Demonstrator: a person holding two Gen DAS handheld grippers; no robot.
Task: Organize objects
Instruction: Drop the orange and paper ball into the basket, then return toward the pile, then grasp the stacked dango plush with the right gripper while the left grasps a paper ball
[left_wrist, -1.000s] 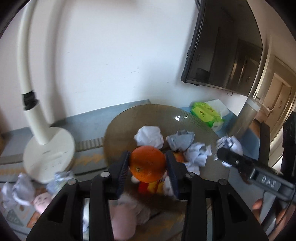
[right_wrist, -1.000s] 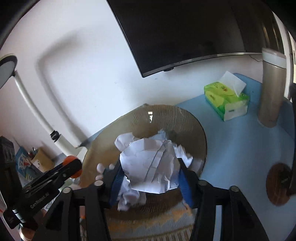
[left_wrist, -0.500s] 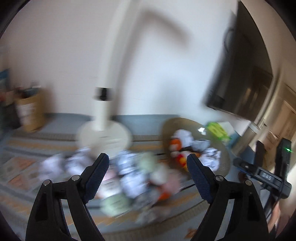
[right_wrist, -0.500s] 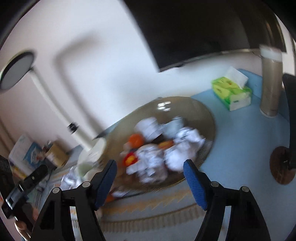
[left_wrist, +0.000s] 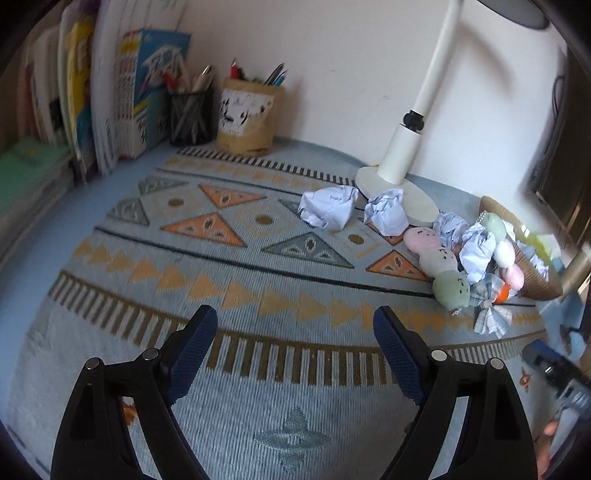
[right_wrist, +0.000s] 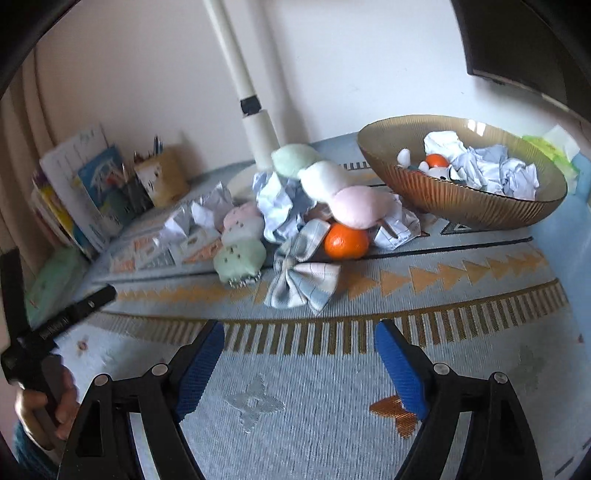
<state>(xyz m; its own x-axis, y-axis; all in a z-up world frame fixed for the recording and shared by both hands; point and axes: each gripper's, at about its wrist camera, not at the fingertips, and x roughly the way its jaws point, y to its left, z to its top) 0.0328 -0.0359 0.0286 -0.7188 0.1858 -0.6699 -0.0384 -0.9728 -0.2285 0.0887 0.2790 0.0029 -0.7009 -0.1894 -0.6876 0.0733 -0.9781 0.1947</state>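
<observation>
Both wrist views look steeply down over a patterned mat (left_wrist: 236, 258), near it, the left one facing the books (left_wrist: 122, 92) at ten o'clock, the right one the bowl (right_wrist: 461, 199) at two, sharing the lamp (right_wrist: 255, 122) and toy pile (right_wrist: 317, 192).

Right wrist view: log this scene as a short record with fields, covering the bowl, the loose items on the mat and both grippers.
bowl: amber, on mat, holds crumpled paper and an orange
loose pile: orange, bow, plush toys, paper balls, left of bowl
lamp: behind pile
right gripper: fingers opening, nothing between
left gripper: fingers apart, nothing between
mat: patterned, under everything
</observation>
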